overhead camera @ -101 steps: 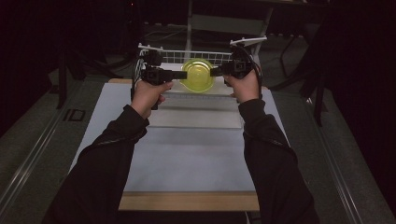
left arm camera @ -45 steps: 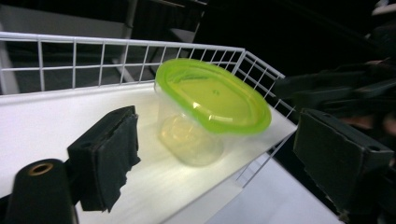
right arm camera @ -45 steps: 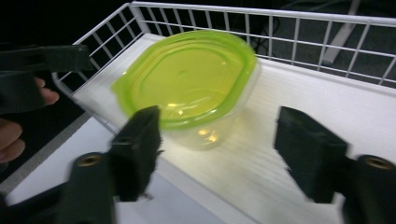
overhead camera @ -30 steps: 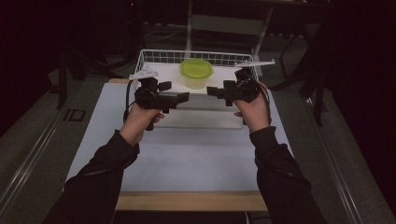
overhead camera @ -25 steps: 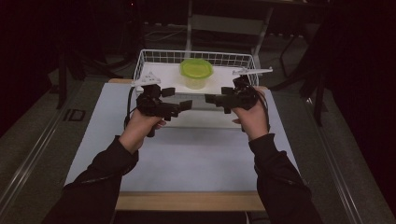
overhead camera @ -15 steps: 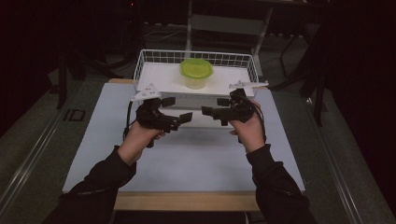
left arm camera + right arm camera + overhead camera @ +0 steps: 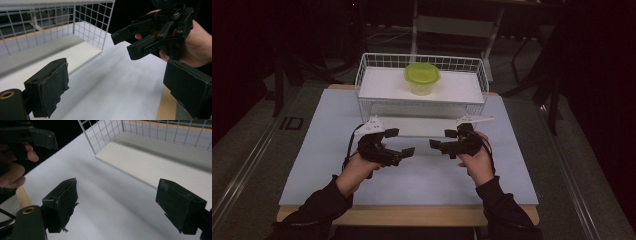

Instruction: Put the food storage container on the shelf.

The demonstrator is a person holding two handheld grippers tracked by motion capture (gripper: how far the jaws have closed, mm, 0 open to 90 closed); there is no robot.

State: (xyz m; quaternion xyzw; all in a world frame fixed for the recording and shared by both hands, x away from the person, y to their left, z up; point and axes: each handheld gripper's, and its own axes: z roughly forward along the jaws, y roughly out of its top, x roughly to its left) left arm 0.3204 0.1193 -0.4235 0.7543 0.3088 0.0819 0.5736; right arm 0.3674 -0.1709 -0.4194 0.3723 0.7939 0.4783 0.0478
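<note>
So there are two sets of black handheld tongs here, one in each hand, both low over the pale blue-white table (image 7: 312,150) with its wooden front edge. The left tongs (image 7: 404,142) and the right tongs (image 7: 441,139) point inward at each other with a small gap between the tips, not touching. Both are spread wide open and holding nothing. In the left gripper view its two padded jaws stand far apart with bare table between them, and the right gripper view shows the same thing. The pad on one jaw of each looks frayed at the edge.

Each set has one grey three-cornered plate on top and one cable trailing back toward the wrist. Two hands, two dark sleeves coming in from the bottom.

Past the tongs there's one white wire basket (image 7: 422,102) at the far side of the table, with a flat white board as its floor. Inside it sits one small clear plastic tub with a yellow-green lid (image 7: 422,78), upright, roughly mid-basket toward the back wall, lid on. It's well apart from both tongs, with the basket's front wire wall in between.

The left gripper view also catches the right hand and its tongs (image 7: 130,41) across the way, jaws parted, just beside the basket's corner (image 7: 105,30).
</note>
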